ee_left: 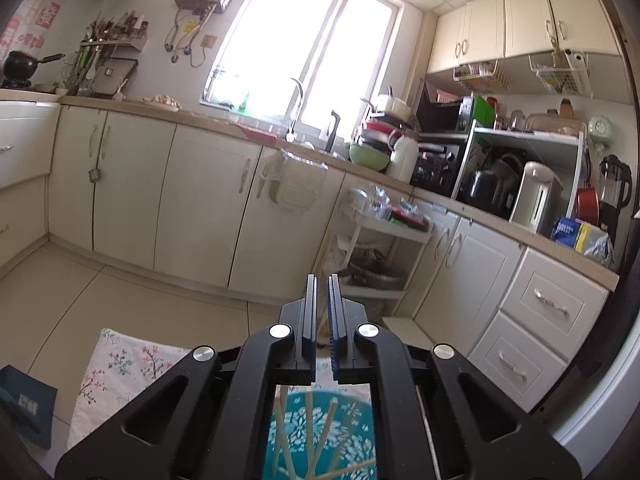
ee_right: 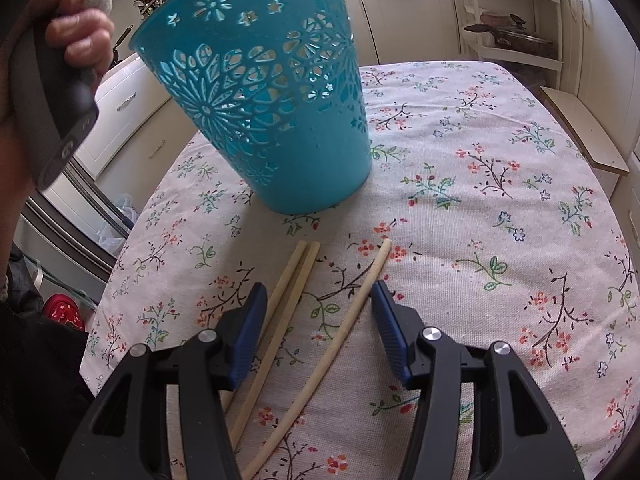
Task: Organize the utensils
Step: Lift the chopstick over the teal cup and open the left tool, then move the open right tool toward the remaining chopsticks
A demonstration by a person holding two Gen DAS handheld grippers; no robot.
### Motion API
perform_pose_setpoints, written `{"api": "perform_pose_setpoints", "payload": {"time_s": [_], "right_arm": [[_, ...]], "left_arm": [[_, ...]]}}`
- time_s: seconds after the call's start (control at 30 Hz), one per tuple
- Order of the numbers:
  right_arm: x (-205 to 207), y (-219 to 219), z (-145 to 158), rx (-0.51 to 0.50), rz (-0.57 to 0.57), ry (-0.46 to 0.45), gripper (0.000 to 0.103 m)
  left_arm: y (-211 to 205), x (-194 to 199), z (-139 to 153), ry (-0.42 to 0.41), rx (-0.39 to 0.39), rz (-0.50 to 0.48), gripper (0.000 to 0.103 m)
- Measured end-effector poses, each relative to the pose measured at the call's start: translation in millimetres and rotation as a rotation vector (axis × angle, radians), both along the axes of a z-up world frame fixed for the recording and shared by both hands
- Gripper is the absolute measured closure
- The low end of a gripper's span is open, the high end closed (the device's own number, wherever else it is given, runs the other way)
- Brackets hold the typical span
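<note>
Three chopsticks (ee_right: pixel 276 320) lie on the flowered desk (ee_right: pixel 480 208) between the spread jaws of the right hand-held gripper (ee_right: pixel 319 300), untouched. Just beyond stands the teal basket (ee_right: pixel 260 92), tilted. Left hand-held gripper (ee_left: pixel 322 280) is closed, above the basket.

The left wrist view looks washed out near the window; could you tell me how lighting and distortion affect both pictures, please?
Left wrist view: the window is blown out white, and cabinet lines bow from fisheye. Right wrist view: even, soft light; the chopsticks and teal basket look sharp, and the tablecloth edge curves.
</note>
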State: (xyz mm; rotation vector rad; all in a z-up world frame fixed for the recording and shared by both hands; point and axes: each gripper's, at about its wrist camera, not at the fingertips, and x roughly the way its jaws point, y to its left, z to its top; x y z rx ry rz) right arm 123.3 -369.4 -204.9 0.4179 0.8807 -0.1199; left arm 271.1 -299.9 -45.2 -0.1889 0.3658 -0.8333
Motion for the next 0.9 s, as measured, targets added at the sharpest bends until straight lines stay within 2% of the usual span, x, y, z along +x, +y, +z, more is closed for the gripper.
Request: {"api": "perform_pose_setpoints", "payload": {"time_s": [0.13, 0.23, 0.3, 0.4, 0.53, 0.67, 0.8, 0.9], "right_arm": [[-0.1, -0.1, 0.1, -0.002, 0.000, 0.001, 0.050], [-1.9, -2.8, 0.3, 0.021, -0.005, 0.000, 0.050], [-7.1, -9.2, 1.1, 0.064, -0.030, 0.000, 0.050], [-14.0, -15.2, 1.8, 0.054, -0.067, 0.003, 0.050], [-11.7, -7.0, 2.8, -0.015, -0.057, 0.025, 0.052], [-4.4, 12.8, 2.6, -0.156, -0.023, 0.065, 0.060], [0.0, 19.6, 2.0, -0.222, 0.032, 0.100, 0.085], [3.9, 27.8, 4.2, -0.297, 0.159, 0.147, 0.091]], "left_arm": [[4.5, -6.3, -14.6, 0.016, 0.066, -0.027, 0.098], [24.0, -13.3, -22.0, 0.026, 0.095, -0.019, 0.094], [43.5, -18.0, -24.2, 0.031, 0.102, 0.009, 0.079], [79.7, -22.3, -27.9, 0.046, 0.089, 0.077, 0.056], [114.5, -20.3, -40.6, 0.106, 0.075, 0.132, 0.051], [130.0, -13.4, -53.4, 0.181, 0.069, 0.161, 0.050], [133.6, -17.6, -51.7, 0.160, 0.082, 0.148, 0.046], [137.0, -20.9, -47.8, 0.155, 0.075, 0.140, 0.044]]}}
